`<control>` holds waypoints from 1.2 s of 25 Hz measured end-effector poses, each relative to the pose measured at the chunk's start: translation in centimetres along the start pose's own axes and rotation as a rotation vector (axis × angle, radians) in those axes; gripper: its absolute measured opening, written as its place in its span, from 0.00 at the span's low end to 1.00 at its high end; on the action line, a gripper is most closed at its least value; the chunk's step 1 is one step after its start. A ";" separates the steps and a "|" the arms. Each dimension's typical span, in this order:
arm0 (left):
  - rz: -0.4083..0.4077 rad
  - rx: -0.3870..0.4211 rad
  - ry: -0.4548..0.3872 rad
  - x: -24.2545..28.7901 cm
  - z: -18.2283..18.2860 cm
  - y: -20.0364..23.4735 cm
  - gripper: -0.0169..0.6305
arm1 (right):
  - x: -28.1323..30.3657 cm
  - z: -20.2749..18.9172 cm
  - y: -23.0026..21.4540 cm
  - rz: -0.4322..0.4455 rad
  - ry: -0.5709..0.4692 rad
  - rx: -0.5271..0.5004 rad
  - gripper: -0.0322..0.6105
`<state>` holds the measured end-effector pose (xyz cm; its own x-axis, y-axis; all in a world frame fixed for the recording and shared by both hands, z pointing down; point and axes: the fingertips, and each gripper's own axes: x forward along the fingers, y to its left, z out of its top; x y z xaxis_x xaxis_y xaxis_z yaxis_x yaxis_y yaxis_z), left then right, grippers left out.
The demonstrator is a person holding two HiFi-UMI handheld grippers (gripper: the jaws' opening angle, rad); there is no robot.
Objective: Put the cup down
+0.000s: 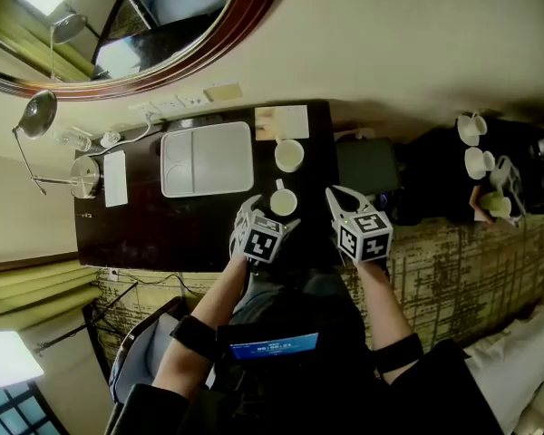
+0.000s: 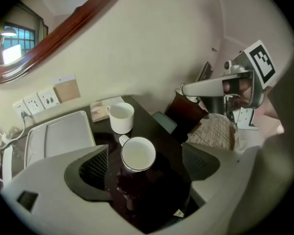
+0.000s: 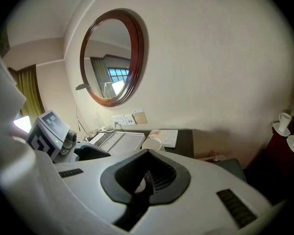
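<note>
Cup point(image 2: 138, 154) upright on desk point(image 2: 162, 135), handle toward wall point(image 2: 161, 58), between parted left tongs point(image 2: 146, 166)

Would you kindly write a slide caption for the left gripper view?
Left gripper, open, around a white cup standing on the dark table.

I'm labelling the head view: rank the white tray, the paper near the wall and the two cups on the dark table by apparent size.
1. White tray.
2. Paper.
3. The nearer cup and the farther cup: they look about alike, so I leave them unranked.
</note>
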<state>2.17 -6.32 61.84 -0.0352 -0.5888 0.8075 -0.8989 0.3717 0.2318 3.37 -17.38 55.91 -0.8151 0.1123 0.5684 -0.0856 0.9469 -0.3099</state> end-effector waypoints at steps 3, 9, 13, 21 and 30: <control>0.053 -0.028 0.039 2.2 -0.6 0.5 0.76 | 0.0 -0.6 -1.2 -0.002 0.014 0.003 0.05; 0.112 -0.066 0.087 5.1 -1.5 1.2 0.76 | 0.0 -1.7 -3.1 -0.006 0.044 0.012 0.05; 0.138 -0.061 0.091 7.3 -1.4 1.6 0.77 | 0.1 -2.0 -4.2 -0.002 0.061 0.018 0.05; 0.154 -0.073 0.155 9.1 -1.9 2.3 0.77 | 1.2 -1.9 -5.6 0.029 0.084 0.027 0.05; 0.148 -0.078 0.189 10.0 -3.1 2.8 0.70 | 3.7 -1.6 -4.7 0.087 0.123 -0.018 0.05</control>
<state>0.63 -8.90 72.24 -0.0748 -0.3816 0.9213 -0.8534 0.5025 0.1388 1.64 -20.92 60.71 -0.7428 0.2287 0.6293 -0.0071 0.9371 -0.3490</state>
